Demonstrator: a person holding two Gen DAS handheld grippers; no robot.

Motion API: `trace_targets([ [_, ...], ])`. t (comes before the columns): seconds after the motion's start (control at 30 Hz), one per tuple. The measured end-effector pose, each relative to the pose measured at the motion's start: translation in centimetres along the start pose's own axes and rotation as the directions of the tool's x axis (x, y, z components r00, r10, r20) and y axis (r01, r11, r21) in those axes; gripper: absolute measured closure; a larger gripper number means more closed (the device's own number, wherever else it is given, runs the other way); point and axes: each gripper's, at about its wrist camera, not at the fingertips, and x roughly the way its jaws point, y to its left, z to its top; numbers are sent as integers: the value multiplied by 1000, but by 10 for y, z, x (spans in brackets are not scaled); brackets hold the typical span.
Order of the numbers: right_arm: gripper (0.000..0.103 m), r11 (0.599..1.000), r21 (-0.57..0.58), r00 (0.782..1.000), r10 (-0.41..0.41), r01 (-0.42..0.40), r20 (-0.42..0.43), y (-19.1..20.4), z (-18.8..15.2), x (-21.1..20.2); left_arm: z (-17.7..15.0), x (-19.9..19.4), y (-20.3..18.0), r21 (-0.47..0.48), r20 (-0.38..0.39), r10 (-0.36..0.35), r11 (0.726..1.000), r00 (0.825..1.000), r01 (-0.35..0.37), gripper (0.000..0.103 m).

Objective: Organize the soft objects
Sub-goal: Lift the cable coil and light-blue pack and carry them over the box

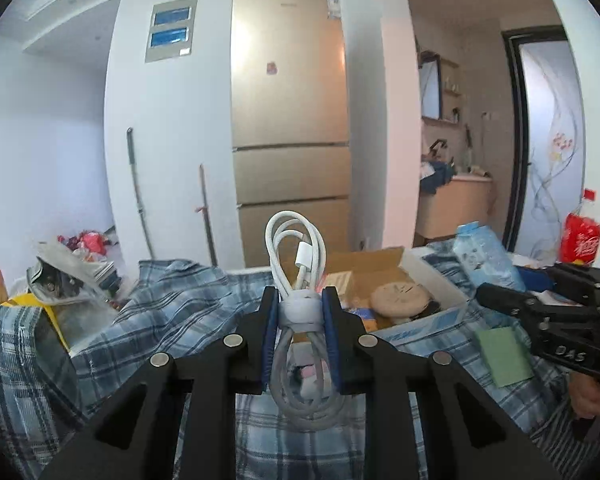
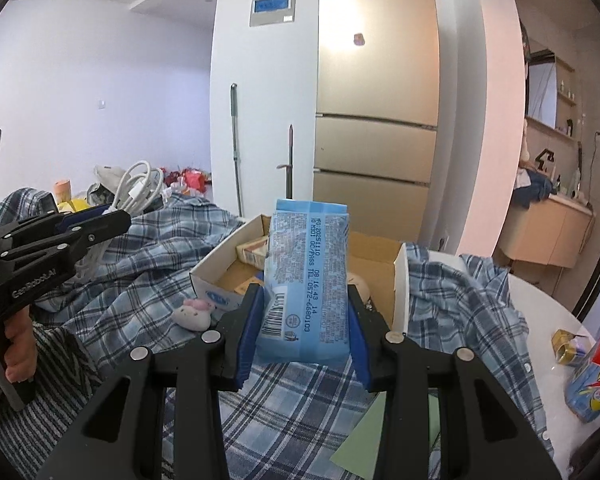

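My left gripper (image 1: 299,300) is shut on a coiled white cable (image 1: 296,256), held upright above the blue plaid shirt (image 1: 172,312); the same gripper and cable (image 2: 138,186) show at the left of the right wrist view. My right gripper (image 2: 304,300) is shut on a blue tissue pack (image 2: 306,272), held just in front of the open cardboard box (image 2: 400,280). The tissue pack (image 1: 486,256) also shows at the right of the left wrist view, with the right gripper's body below it. A small white and pink plush toy (image 2: 194,312) lies on the shirt beside the box.
The box (image 1: 424,280) holds a round tan item (image 1: 400,300) and small cartons. A green card (image 1: 504,356) lies on the shirt. A red bag (image 1: 580,240) and a blue bottle (image 2: 596,376) stand at the right. A fridge (image 2: 376,100) stands behind; clutter is at far left.
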Motion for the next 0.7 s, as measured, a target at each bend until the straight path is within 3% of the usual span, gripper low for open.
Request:
trace_targets([
  [0.23, 64, 998, 7, 996, -61, 61, 63, -2, 9, -18, 12, -17, -13, 22, 56, -10, 1000, 998, 9, 80],
  [0.4, 64, 997, 0, 986, -78, 79, 148, -2, 31, -48, 36, -37, -21, 16, 78, -78, 997, 994, 77, 80],
  [0.7, 64, 994, 54, 956, -106, 94, 274, -12, 84, -87, 86, -66, -38, 25, 195, -54, 998, 979, 50, 80],
])
